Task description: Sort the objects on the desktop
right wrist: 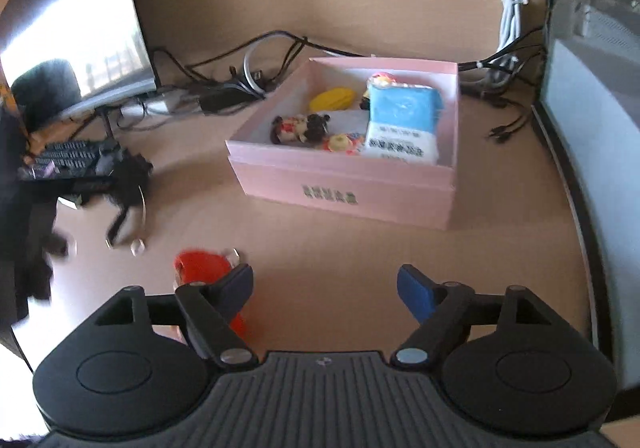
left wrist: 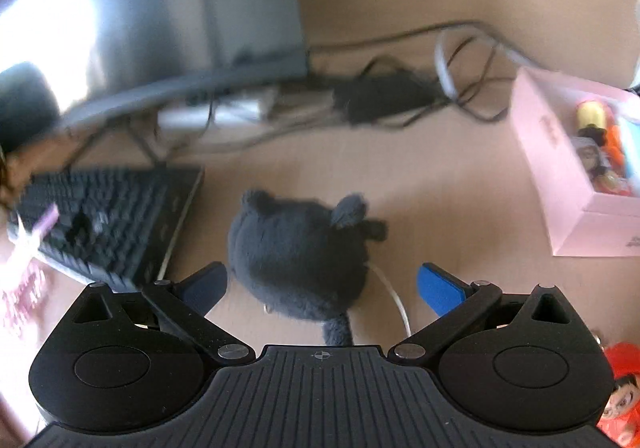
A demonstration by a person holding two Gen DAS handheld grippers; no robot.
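Observation:
A dark grey plush toy (left wrist: pixel 298 252) with ears lies on the desk between the fingers of my left gripper (left wrist: pixel 322 286), which is open and close above it. A pink box (right wrist: pixel 344 184) holds a blue tissue pack (right wrist: pixel 402 122), a yellow item (right wrist: pixel 332 98) and small figures; its side also shows in the left wrist view (left wrist: pixel 560 184). My right gripper (right wrist: pixel 325 292) is open and empty over bare desk in front of the box. A red toy figure (right wrist: pixel 202 268) lies beside its left finger and also shows in the left wrist view (left wrist: pixel 622 396).
A black keyboard (left wrist: pixel 108 224) lies at the left, with a monitor (left wrist: pixel 160 16) behind it. Tangled cables and a power adapter (left wrist: pixel 380 96) run along the back wall. A second screen (right wrist: pixel 592 168) stands at the right. A white cable (left wrist: pixel 394 300) lies by the plush.

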